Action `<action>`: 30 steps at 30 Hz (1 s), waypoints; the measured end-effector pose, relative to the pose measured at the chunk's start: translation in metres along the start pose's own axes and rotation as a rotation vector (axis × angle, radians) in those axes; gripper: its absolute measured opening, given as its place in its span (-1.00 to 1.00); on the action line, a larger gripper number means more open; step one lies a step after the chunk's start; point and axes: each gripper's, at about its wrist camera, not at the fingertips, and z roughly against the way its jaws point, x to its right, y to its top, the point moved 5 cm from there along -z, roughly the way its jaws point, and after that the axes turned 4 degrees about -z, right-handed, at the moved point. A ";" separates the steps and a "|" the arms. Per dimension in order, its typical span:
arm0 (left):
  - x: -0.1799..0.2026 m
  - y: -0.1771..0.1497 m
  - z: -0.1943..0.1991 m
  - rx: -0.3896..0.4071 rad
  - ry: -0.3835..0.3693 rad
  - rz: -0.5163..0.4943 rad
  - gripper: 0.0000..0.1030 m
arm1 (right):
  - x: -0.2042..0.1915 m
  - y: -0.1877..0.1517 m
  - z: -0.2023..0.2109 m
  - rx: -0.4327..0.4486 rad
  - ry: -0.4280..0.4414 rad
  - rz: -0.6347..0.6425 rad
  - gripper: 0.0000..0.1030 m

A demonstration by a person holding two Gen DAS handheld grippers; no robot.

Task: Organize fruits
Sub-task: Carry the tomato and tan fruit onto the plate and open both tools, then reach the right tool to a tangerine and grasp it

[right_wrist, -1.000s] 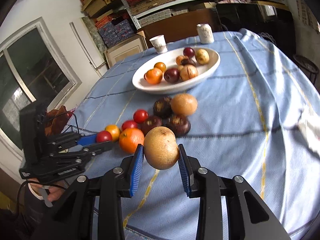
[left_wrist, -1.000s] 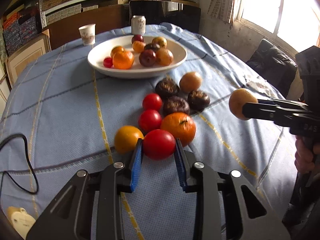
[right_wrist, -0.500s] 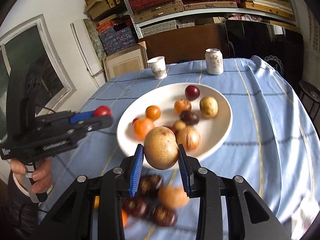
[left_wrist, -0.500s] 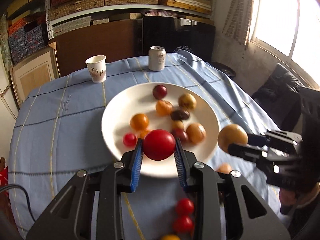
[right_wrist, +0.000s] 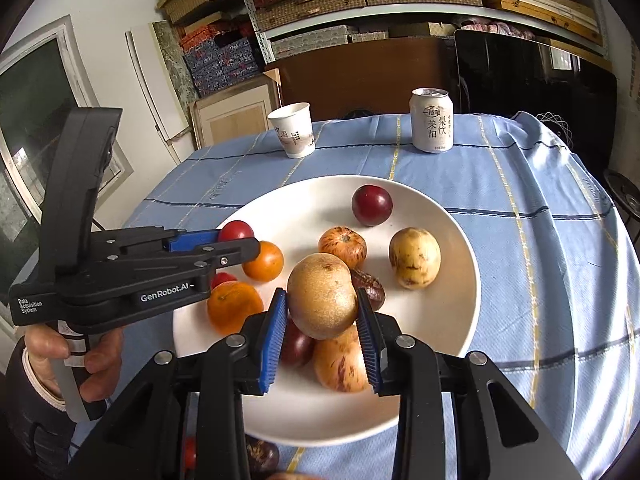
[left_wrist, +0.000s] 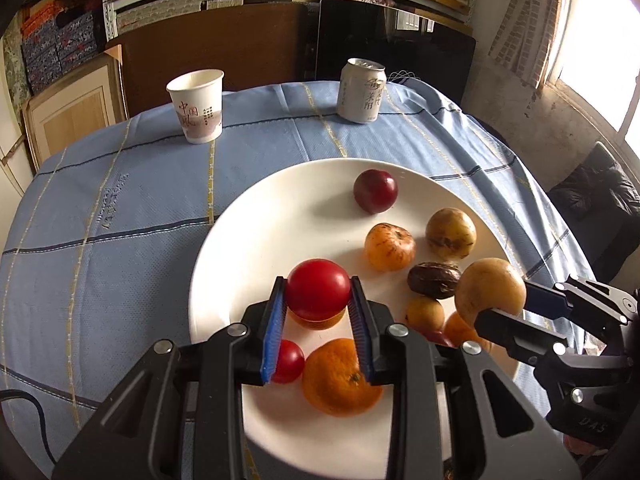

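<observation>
My left gripper (left_wrist: 318, 304) is shut on a red tomato (left_wrist: 318, 289) and holds it above the left part of the white plate (left_wrist: 256, 240). My right gripper (right_wrist: 322, 316) is shut on a tan round fruit (right_wrist: 322, 300) and holds it above the plate's (right_wrist: 452, 320) middle. The plate holds several fruits: a dark red plum (left_wrist: 375, 191), a yellow-brown fruit (left_wrist: 451, 233), an orange (left_wrist: 338, 378), a small tomato (left_wrist: 289, 361) and a dark wrinkled fruit (left_wrist: 434, 280). The right gripper with its fruit (left_wrist: 490, 292) also shows in the left wrist view.
A paper cup (left_wrist: 196, 106) and a drink can (left_wrist: 362, 91) stand at the table's far side on the blue cloth (left_wrist: 100, 220). More fruit (right_wrist: 262, 456) lies on the cloth in front of the plate. Shelves and a dark cabinet stand behind the table.
Both grippers lifted their fruits off the cloth and carried them forward over the plate. The plate is now much closer and directly beneath both.
</observation>
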 end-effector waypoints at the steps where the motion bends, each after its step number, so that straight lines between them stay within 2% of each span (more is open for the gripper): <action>1: -0.001 0.000 -0.001 0.003 0.000 -0.001 -0.42 | 0.000 0.000 -0.002 -0.001 0.000 0.002 -0.31; 3: 0.001 0.000 -0.001 0.004 0.013 -0.012 -0.39 | 0.000 0.001 -0.001 0.011 -0.007 -0.002 -0.25; 4: 0.002 0.000 0.002 0.006 0.027 -0.017 -0.07 | 0.000 0.002 0.002 0.019 -0.006 -0.003 -0.16; 5: 0.003 -0.001 0.007 0.019 0.045 -0.017 0.35 | 0.000 0.003 0.005 0.026 -0.006 -0.002 -0.07; 7: 0.006 -0.002 0.024 0.078 0.076 -0.026 0.59 | -0.004 0.004 0.016 0.049 -0.006 0.014 -0.04; 9: 0.011 -0.004 0.039 0.107 0.071 -0.038 0.62 | -0.010 0.004 0.027 0.070 -0.013 0.041 0.05; 11: 0.015 -0.009 0.056 0.131 0.063 -0.035 0.75 | -0.016 0.001 0.039 0.091 -0.031 0.069 0.17; 13: 0.017 -0.017 0.073 0.160 0.059 -0.024 0.84 | -0.024 -0.004 0.056 0.121 -0.043 0.094 0.34; 15: 0.019 -0.028 0.090 0.183 0.046 -0.001 0.87 | -0.029 -0.010 0.071 0.144 -0.042 0.104 0.67; 18: 0.019 -0.049 0.113 0.205 0.014 0.037 0.91 | -0.038 -0.031 0.097 0.180 -0.064 0.116 0.93; 22: 0.017 -0.087 0.140 0.210 0.034 0.066 0.91 | -0.049 -0.067 0.128 0.212 -0.087 0.180 0.93; 24: 0.015 -0.106 0.153 0.227 0.057 0.081 0.91 | -0.047 -0.082 0.143 0.241 -0.094 0.158 0.93; 27: 0.011 -0.139 0.165 0.257 0.076 0.096 0.91 | -0.043 -0.105 0.156 0.266 -0.047 0.097 0.93; 28: 0.008 -0.146 0.165 0.259 0.079 0.096 0.91 | -0.041 -0.115 0.161 0.288 -0.008 0.077 0.93; 30: 0.004 -0.160 0.163 0.255 0.111 0.089 0.91 | -0.043 -0.128 0.165 0.306 0.014 0.062 0.93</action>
